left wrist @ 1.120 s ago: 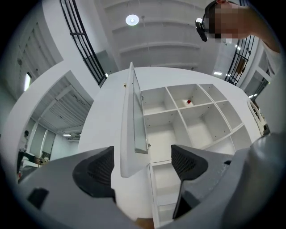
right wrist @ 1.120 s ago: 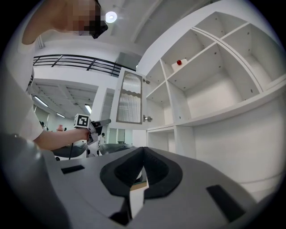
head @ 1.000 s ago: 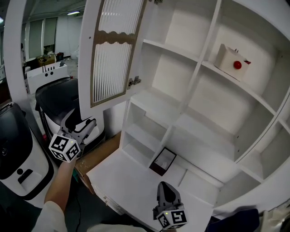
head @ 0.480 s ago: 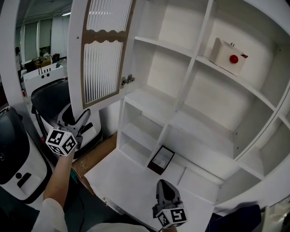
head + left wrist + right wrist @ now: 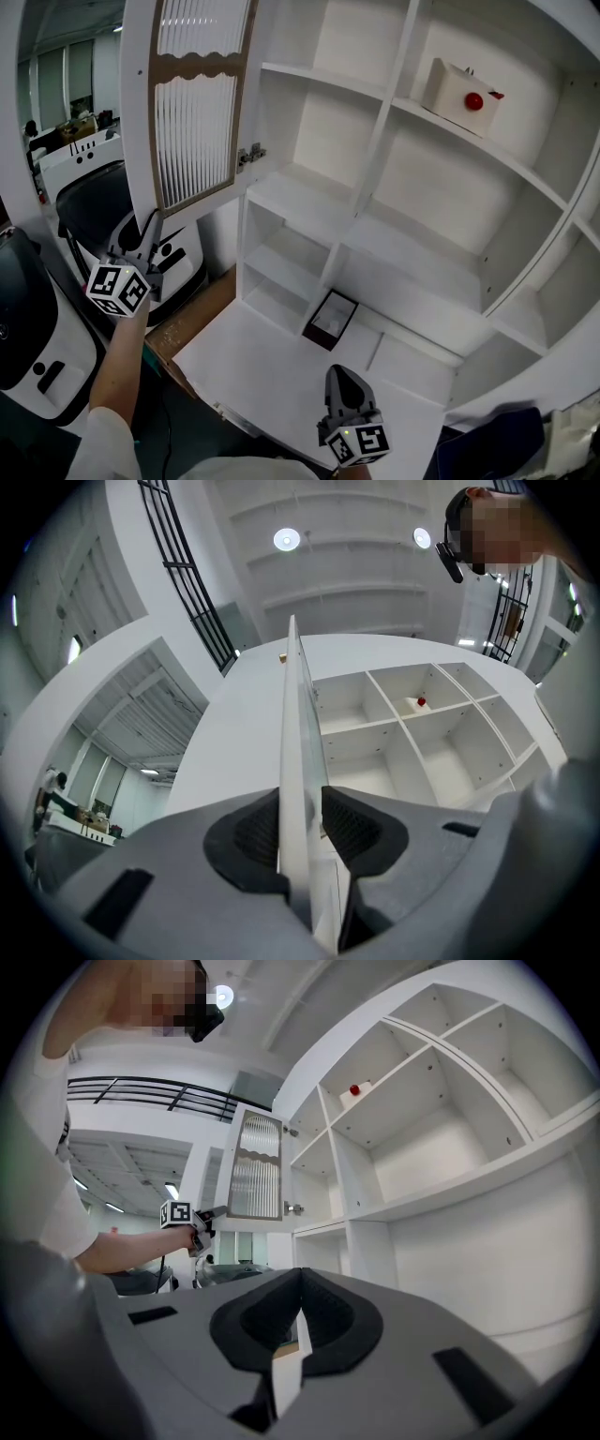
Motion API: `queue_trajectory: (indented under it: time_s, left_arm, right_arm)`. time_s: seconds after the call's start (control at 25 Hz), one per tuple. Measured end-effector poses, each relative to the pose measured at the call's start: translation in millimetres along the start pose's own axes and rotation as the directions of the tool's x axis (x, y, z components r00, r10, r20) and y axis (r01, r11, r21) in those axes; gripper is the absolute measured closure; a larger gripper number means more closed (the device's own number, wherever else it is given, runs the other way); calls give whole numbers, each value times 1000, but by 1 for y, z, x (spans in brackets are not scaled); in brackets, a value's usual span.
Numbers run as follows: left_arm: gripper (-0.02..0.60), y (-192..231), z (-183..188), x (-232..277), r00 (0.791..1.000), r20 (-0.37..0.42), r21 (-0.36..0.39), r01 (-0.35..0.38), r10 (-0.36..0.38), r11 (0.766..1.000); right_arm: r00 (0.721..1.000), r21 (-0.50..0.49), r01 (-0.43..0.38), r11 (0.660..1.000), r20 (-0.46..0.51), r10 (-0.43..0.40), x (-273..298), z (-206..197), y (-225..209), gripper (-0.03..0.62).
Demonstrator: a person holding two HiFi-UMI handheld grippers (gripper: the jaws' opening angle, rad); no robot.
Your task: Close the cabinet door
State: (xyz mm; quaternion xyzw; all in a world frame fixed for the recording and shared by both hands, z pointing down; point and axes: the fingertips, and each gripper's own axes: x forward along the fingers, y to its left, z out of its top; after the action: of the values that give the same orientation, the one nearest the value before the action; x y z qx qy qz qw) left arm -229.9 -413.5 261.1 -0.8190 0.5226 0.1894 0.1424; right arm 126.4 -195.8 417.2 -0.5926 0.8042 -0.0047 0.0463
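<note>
Left tool (image 5: 302,817) just squeezed onto the lower edge of the cabinet door (image 5: 192,112) — pinching it, likely for swinging shut. Standing wide open at the cabinet's (image 5: 403,103) left edge. Right tool (image 5: 344,384) pressed together, idle.

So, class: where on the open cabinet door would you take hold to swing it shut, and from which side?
Grip the cabinet door by its free edge near the bottom corner, far from the hinge, coming edge-on from below: the panel is thin and flat, so tongs straddle it. The left gripper has just been closing its tongs on that edge.
</note>
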Motion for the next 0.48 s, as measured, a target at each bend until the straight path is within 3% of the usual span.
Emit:
queue_trajectory:
  time_s: [0.48]
  left_arm:
    - [491,-14,3,-8,999,1,16,42,-42,999]
  right_arm:
    - [1000,8,-12,1000,-1,12,-3,-4,9,594]
